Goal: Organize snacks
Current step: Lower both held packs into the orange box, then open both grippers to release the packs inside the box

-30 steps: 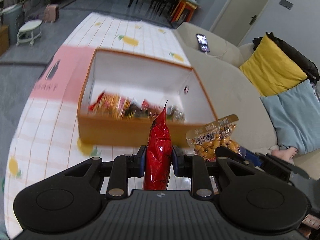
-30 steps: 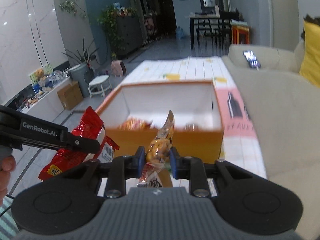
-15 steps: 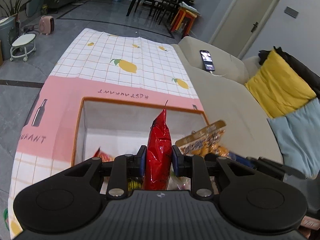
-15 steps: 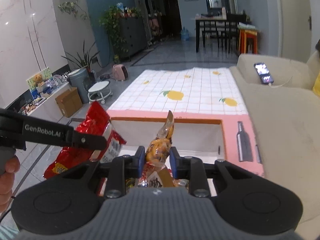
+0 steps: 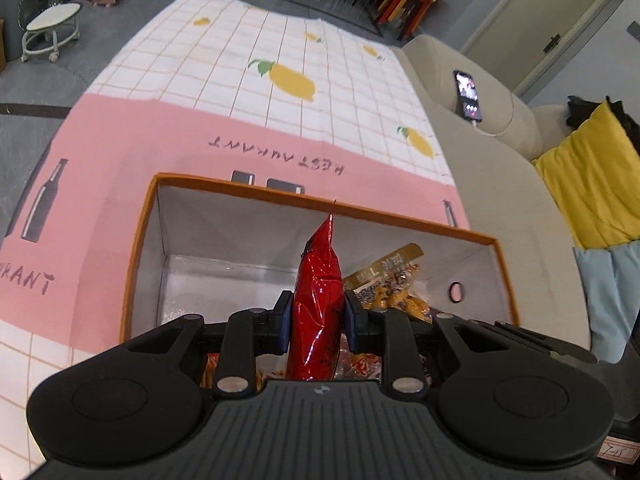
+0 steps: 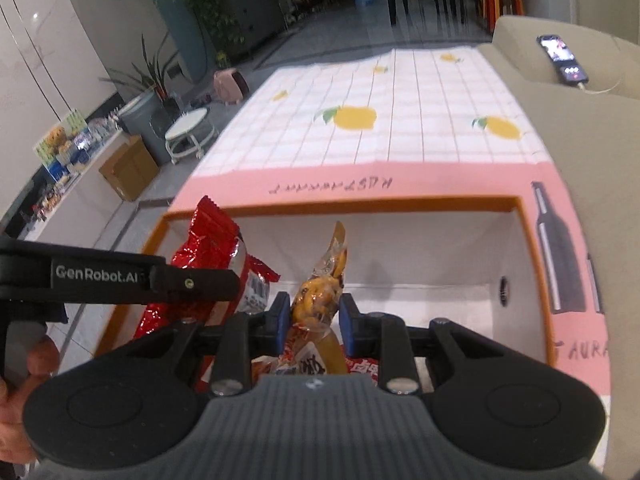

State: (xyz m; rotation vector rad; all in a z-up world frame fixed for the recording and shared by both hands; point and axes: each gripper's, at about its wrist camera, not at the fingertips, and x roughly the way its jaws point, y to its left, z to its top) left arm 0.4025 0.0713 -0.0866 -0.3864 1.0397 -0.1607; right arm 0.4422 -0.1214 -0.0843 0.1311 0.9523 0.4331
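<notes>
My left gripper (image 5: 316,314) is shut on a red snack packet (image 5: 318,280), held upright over the orange box (image 5: 320,202) with a white inside. My right gripper (image 6: 311,318) is shut on a clear packet of yellow-brown snacks (image 6: 320,300), also over the box (image 6: 360,202). That packet shows to the right in the left wrist view (image 5: 390,280). The red packet (image 6: 212,240) and the left gripper's arm (image 6: 120,276) show at the left in the right wrist view. Several snack packets (image 6: 360,364) lie in the box under the grippers.
The box stands on a pink and white lemon-print tablecloth (image 5: 280,80). A beige sofa (image 5: 500,200) runs along the right, with a phone (image 5: 468,96) on its arm and a yellow cushion (image 5: 592,172). A white stool (image 6: 188,128) stands on the floor at left.
Both grippers have moved forward and down over the box with their packets. The box's far wall is now close and its near edge has passed out of view beneath the grippers.
</notes>
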